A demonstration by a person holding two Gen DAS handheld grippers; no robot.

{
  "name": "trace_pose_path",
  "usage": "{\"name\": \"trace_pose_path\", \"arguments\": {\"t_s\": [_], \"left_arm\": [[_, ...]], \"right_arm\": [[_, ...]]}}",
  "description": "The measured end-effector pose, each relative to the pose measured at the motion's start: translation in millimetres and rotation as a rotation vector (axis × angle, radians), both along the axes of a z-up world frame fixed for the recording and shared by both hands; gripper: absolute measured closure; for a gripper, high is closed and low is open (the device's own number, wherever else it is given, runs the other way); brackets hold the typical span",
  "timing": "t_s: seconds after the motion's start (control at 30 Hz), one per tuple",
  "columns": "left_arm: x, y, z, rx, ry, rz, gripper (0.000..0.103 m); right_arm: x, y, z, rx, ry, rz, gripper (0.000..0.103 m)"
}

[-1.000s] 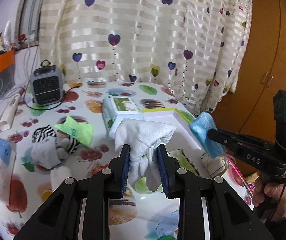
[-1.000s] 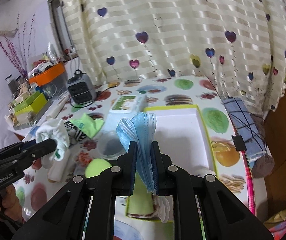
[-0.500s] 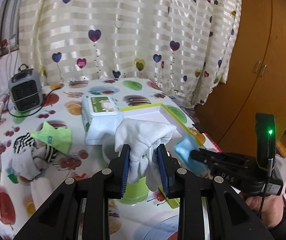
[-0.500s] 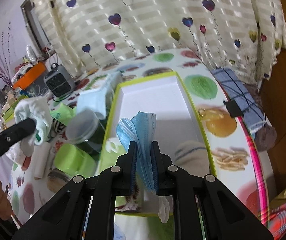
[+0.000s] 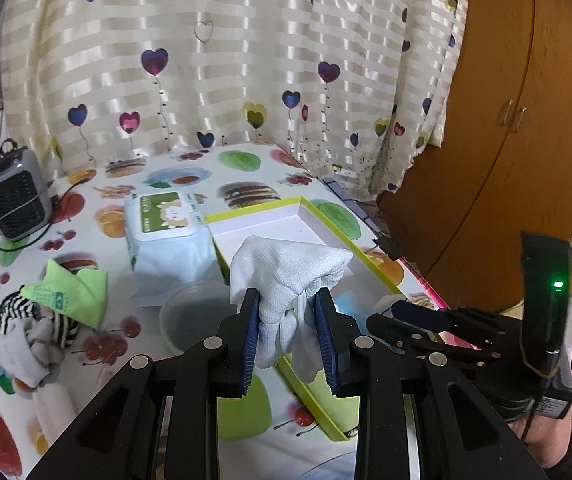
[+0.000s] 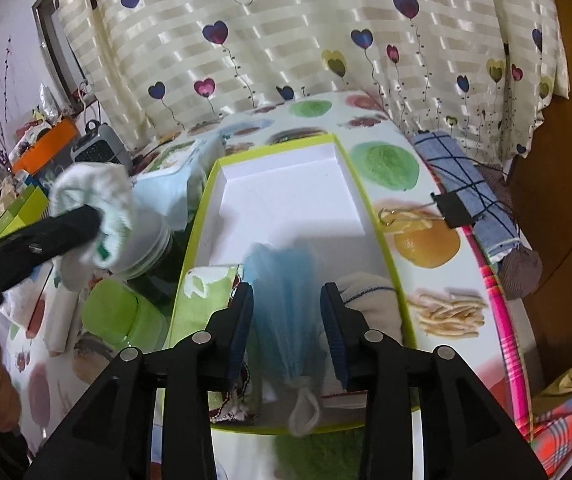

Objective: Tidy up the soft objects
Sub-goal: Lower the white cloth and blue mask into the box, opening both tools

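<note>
My left gripper (image 5: 288, 320) is shut on a white sock (image 5: 290, 272) and holds it above the near left edge of the green-rimmed white box (image 5: 306, 208). In the right wrist view the sock (image 6: 94, 196) hangs left of the box (image 6: 286, 196). My right gripper (image 6: 288, 314) is open over the box's near end. A blue face mask (image 6: 286, 304) lies between its fingers, blurred, loose in the box. A green patterned cloth (image 6: 206, 296) and a cream sock (image 6: 370, 300) lie in the box beside it.
A wipes pack (image 5: 166, 232), a clear-lidded jar (image 5: 194, 320), a green cloth (image 5: 70, 292), striped and grey socks (image 5: 34, 328) and a small grey heater (image 5: 16, 196) sit on the fruit-print table. A wooden wardrobe (image 5: 526, 140) stands right. A binder clip (image 6: 454, 208) grips the table edge.
My right gripper moved down to the box's near end and opened; the blue mask dropped out of its jaws. My left gripper moved right, toward the box, still holding the sock.
</note>
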State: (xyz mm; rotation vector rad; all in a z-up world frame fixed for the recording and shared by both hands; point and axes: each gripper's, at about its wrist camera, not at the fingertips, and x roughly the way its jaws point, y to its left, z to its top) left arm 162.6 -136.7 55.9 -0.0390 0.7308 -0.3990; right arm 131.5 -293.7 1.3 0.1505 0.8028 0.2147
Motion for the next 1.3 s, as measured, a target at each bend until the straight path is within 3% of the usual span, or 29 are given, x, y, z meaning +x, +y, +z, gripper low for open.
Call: {"name": "trace_pose_path", "arguments": {"t_s": [0.53, 0.8, 0.97, 1.3], "left_arm": [[40.9, -39.4, -29.4, 0.068, 0.08, -0.045, 0.076], [57.1, -46.4, -43.8, 0.069, 0.133, -0.044, 0.069], [56.1, -42.4, -37.0, 0.044, 0.107, -0.041, 0.055], [35.9, -28.5, -21.6, 0.02, 0.077, -0.02, 0.055]], "right_arm": [[2.3, -14.3, 2.3, 0.028, -0.019, -0.021, 0.066], [3.1, -20.8, 2.3, 0.034, -0.02, -0.032, 0.066], [2.5, -20.3, 4.6, 0.035, -0.029, -0.029, 0.066], [-5.2, -14.2, 15.0, 0.027, -0.05, -0.015, 0.066]]}}
